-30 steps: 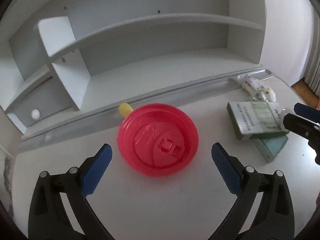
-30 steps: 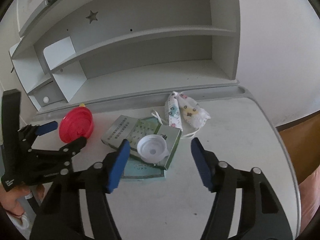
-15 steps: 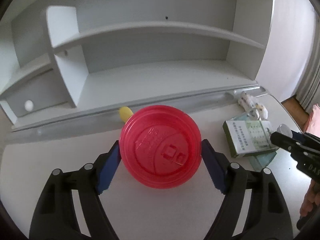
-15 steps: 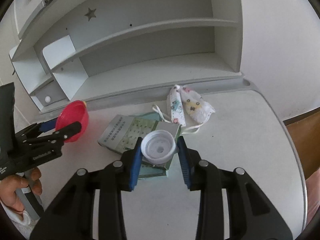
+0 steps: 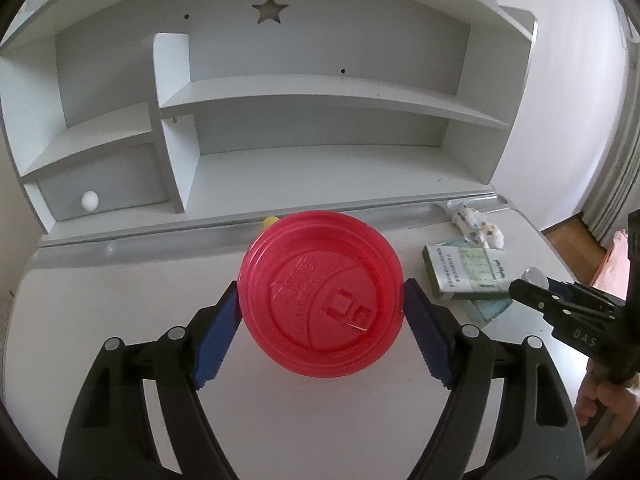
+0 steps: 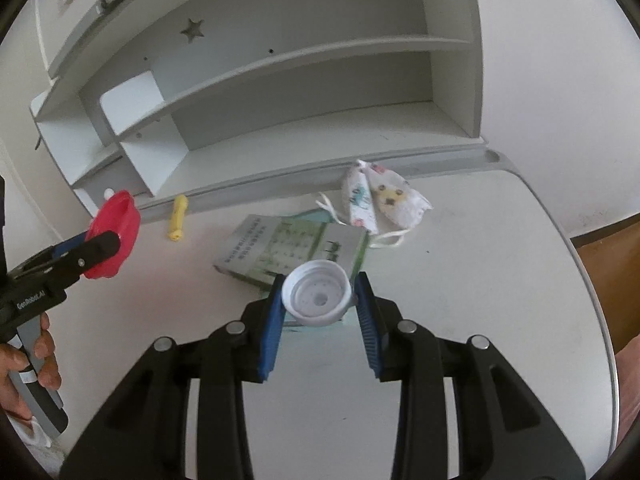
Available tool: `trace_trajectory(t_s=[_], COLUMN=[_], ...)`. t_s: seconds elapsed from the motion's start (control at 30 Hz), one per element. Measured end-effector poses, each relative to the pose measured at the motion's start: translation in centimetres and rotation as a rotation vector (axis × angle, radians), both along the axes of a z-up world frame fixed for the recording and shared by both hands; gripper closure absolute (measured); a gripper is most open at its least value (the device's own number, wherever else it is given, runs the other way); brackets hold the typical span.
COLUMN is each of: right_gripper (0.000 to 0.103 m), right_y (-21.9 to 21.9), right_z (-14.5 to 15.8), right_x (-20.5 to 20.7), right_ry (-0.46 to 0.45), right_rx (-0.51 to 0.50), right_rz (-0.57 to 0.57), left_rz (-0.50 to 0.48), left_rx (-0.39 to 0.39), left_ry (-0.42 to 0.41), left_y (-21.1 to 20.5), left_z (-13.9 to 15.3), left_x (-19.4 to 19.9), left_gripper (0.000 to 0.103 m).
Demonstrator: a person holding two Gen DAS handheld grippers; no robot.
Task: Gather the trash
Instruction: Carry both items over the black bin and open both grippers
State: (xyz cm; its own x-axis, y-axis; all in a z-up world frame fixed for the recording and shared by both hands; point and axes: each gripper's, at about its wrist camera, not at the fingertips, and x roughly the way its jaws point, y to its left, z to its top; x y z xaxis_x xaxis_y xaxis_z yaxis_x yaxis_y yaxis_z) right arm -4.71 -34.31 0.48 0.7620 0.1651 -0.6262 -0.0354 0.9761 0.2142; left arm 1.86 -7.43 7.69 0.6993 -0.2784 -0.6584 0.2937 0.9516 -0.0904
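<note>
My left gripper (image 5: 322,312) is shut on a red plastic cup lid (image 5: 322,294) and holds it above the white desk (image 5: 120,292); the lid also shows in the right wrist view (image 6: 114,236). My right gripper (image 6: 318,300) is shut on a white bottle cap (image 6: 316,298), lifted above a green-and-white box (image 6: 292,250). The box lies on a pale teal booklet (image 5: 486,310). A printed face mask (image 6: 380,200) lies behind the box. A small yellow piece (image 6: 177,216) lies near the shelf's base rail.
A white shelf unit (image 5: 320,120) stands along the back of the desk, with a white knob (image 5: 89,201) on its lower left drawer. The desk's rounded right edge (image 6: 580,264) borders a wooden floor (image 6: 608,280).
Both grippers closed, the left on the red lid and the right on the white cap, and lifted them off the desk and the box. The yellow piece is now uncovered.
</note>
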Motion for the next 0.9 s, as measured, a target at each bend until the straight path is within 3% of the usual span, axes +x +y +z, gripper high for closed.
trace_trajectory(t_s=[0.13,0.23,0.37,0.47,0.53,0.73,0.83,0.9], right_gripper=[0.068,0.068,0.068,0.068,0.068,0.068,0.068,0.068], right_y=[-0.5,-2.7,-8.1,-13.2,-16.5,-25.0,-28.5,-30.8], right_z=[1.5,2.3,2.9,2.7,2.3,-1.3,-5.1,-8.4], right_x=[-2.1,-4.7,-10.1,-15.2,-18.7,-27.6,-30.1,-31.5], right_ry=[-0.037,-0.05,-0.057,-0.05,-0.039,0.04,0.112,0.157], right_rx=[-0.004,0.011,0.009,0.016,0.019,0.057,0.128,0.227], right_rz=[-0.017,-0.061,-0.214,-0.363,-0.455,-0.67,-0.724,-0.751], left_rz=[-0.029,-0.105,-0.339,-0.566,-0.663,-0.961,-1.066,-1.143], left_rx=[-0.026,-0.043,-0.072,-0.058,-0.058,-0.004,0.036,0.12], left_ry=[-0.021,-0.041,-0.077,-0.066,-0.05,0.011,0.101,0.176], left_y=[-0.6,-3.3,-10.0,-17.2,-20.5,-31.7,-36.4,-39.4], left_z=[1.5,2.7,4.5,4.4,4.1,1.0,-2.2,-5.8], left_x=[-1.1,-2.5,-6.9,-11.6,-13.9,-21.7,-25.0,-27.0], left_gripper=[0.026,0.026,0.026,0.026,0.026,0.026,0.025,0.025])
